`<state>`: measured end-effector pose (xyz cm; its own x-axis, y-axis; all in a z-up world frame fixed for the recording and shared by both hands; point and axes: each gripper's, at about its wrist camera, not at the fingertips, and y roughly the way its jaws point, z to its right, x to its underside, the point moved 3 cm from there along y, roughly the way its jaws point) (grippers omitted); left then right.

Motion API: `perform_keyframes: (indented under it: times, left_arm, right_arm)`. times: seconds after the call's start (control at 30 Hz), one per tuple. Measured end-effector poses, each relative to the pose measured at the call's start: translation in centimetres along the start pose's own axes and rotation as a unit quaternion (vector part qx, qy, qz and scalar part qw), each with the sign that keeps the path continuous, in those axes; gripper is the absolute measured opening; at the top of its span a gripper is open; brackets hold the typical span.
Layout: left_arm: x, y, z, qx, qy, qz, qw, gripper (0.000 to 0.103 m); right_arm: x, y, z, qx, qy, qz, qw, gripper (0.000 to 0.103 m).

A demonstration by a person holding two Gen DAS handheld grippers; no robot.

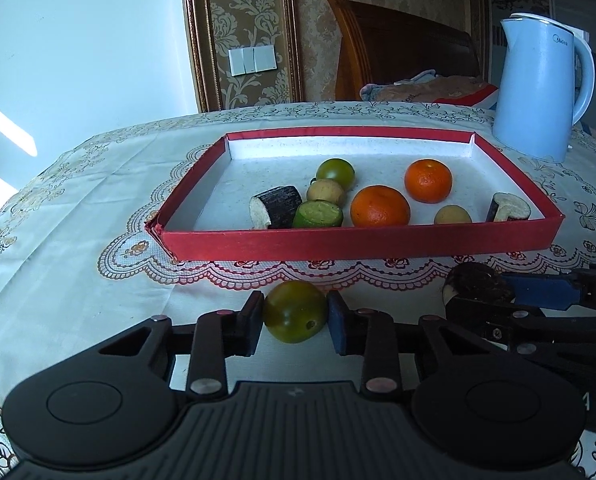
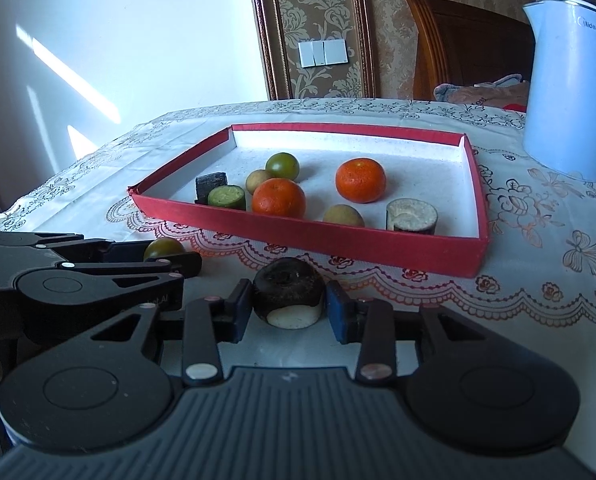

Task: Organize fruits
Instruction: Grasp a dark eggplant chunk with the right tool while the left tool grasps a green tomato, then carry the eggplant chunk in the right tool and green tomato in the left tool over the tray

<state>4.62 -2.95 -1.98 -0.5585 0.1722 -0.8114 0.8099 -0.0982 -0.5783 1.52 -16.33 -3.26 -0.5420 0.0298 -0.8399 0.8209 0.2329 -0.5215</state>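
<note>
Two hand-held grippers are working side by side over a table covered in a patterned cloth, both in front of a shallow red tray. The left gripper is pinching a green tomato between its two pads, which appear to be touching the fruit on both sides. The right gripper is closing around a dark-skinned chunk with a pale cut face; its left pad is touching the piece, while the right one is sitting at most a sliver away. Both pieces are sitting low, at or just above the cloth, just short of the tray's near wall. The tray lies straight ahead of both grippers, so each piece probably needs lifting over that wall. Inside are two oranges, another green tomato, pale round fruits and cut pieces. A blue kettle is standing to the far right.
</note>
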Motion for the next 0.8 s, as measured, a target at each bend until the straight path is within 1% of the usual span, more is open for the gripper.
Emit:
perform_keyframes:
  times: [0.2, 0.4, 0.8]
  left_arm:
    - [-0.3, -0.2, -0.8, -0.015, -0.026, 0.009, 0.9995, 0.032]
    - [-0.7, -0.6, -0.7, -0.028, -0.033, 0.028, 0.9986, 0.032]
    - [-1.6, -1.8, -0.3, -0.041, -0.04, 0.073, 0.9957, 0.032]
  right_arm:
    - [0.0, -0.2, 0.2, 0.008, 0.005, 0.008, 1.0, 0.037]
    - [0.0, -0.3, 0.2, 0.01, 0.005, 0.011, 1.0, 0.037]
    - [-0.1, -1.2, 0.4, 0.012, 0.012, 0.037, 0.999, 0.037]
